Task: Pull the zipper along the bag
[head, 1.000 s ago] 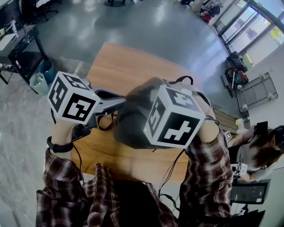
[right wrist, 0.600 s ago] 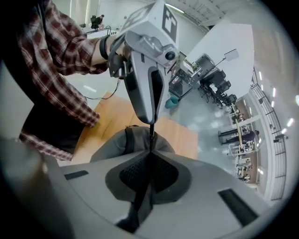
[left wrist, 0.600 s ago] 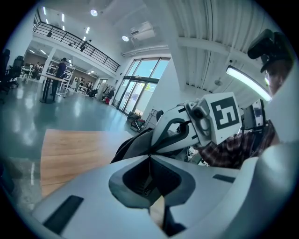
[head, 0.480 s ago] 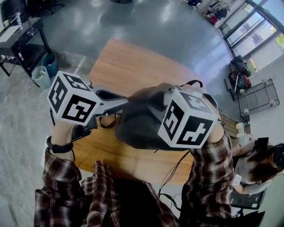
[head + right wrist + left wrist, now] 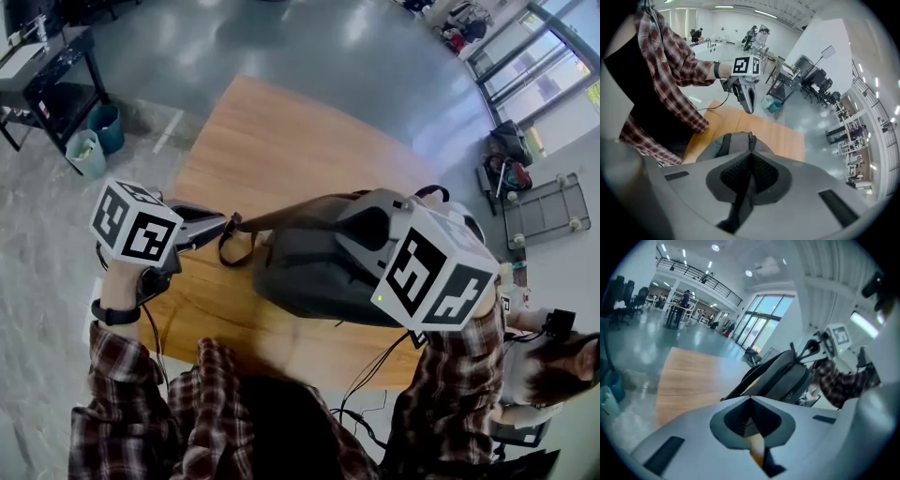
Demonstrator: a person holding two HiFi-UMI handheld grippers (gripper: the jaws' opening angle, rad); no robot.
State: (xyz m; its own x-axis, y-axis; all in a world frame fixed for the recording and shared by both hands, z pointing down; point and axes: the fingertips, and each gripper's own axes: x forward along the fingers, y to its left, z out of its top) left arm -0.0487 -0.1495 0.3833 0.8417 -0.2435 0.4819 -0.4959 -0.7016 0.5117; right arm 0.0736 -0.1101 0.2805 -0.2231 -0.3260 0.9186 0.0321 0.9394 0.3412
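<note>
Backpack [image 5: 300, 272] soft, slack-sided. Left claw [image 5: 225, 223] just closed on its strap [image 5: 281, 212]; right claw [image 5: 750, 152] pinches zipper pull [image 5: 750, 136]. Keep fabric taut.

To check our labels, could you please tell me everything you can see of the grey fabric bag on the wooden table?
The grey fabric bag is soft and rounded, like a backpack, lying on the wooden table near the person's edge. The left gripper is shut on one dark strap, drawn taut sideways, with a loop hanging beside it. The right gripper is shut on a dark tab at the bag's top, probably the zipper pull.
</note>
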